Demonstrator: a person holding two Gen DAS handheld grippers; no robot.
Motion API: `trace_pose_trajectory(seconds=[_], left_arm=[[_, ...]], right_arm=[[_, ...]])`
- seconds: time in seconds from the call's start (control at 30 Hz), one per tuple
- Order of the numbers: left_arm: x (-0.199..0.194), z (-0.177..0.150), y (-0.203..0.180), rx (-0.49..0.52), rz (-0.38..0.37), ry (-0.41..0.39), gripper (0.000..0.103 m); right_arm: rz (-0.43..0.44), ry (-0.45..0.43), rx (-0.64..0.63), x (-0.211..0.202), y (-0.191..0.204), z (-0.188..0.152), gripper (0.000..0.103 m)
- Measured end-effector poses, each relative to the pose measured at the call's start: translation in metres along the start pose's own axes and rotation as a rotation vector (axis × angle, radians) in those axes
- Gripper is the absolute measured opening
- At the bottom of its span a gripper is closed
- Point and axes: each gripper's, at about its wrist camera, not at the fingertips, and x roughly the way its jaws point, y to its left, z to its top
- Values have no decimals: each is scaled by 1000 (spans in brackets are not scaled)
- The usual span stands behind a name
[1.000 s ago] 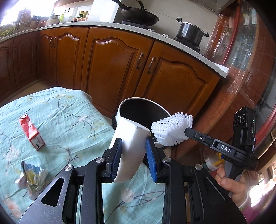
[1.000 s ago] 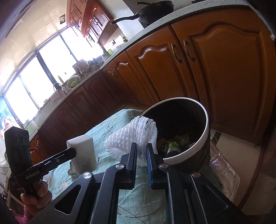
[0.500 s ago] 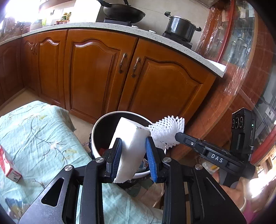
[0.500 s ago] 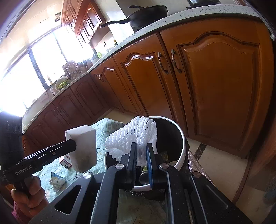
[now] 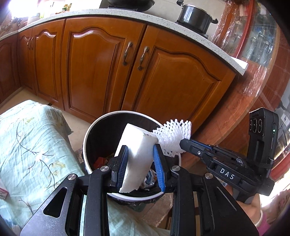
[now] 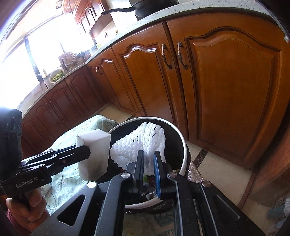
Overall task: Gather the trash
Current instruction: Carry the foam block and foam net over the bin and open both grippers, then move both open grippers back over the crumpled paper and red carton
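Note:
My left gripper [image 5: 140, 148] is shut on a white foam block [image 5: 137, 154] and holds it over the open black trash bin [image 5: 94, 127] with a white rim. My right gripper [image 6: 148, 154] is shut on a white foam net [image 6: 143, 143] and holds it over the same bin [image 6: 182, 143]. In the right wrist view the foam block [image 6: 94, 154] hangs at the bin's left rim in the left gripper [image 6: 87, 152]. In the left wrist view the foam net [image 5: 172, 134] and the right gripper [image 5: 181, 143] are at the bin's right rim. Coloured trash lies inside the bin.
A table with a pale green flowered cloth [image 5: 27, 145] is left of the bin. Brown wooden cabinets [image 5: 108, 63] under a speckled counter stand close behind it. A black pot [image 5: 194, 16] sits on the counter. Tiled floor [image 6: 217, 163] lies right of the bin.
Both grippers have moved from the table side to above the bin's mouth, carrying the foam block and the foam net. The bin now sits lower and nearer in both views.

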Motion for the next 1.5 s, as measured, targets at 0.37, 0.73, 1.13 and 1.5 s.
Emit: trace_pose_trajectory(seconds=[0.37, 0.73, 1.13, 1.5], left_arm=[[16, -3, 13, -49, 10, 46, 39], [-15, -18, 25, -81, 35, 17, 52], [-97, -85, 65, -179, 144, -41, 58], [-167, -139, 107, -284, 260, -91, 58]], right_arm=[[2, 30, 5, 12, -5, 5, 47], [45, -31, 57, -11, -4, -6, 80], [186, -30, 80, -20, 40, -37, 91], [270, 46, 46, -9, 95, -65, 91]])
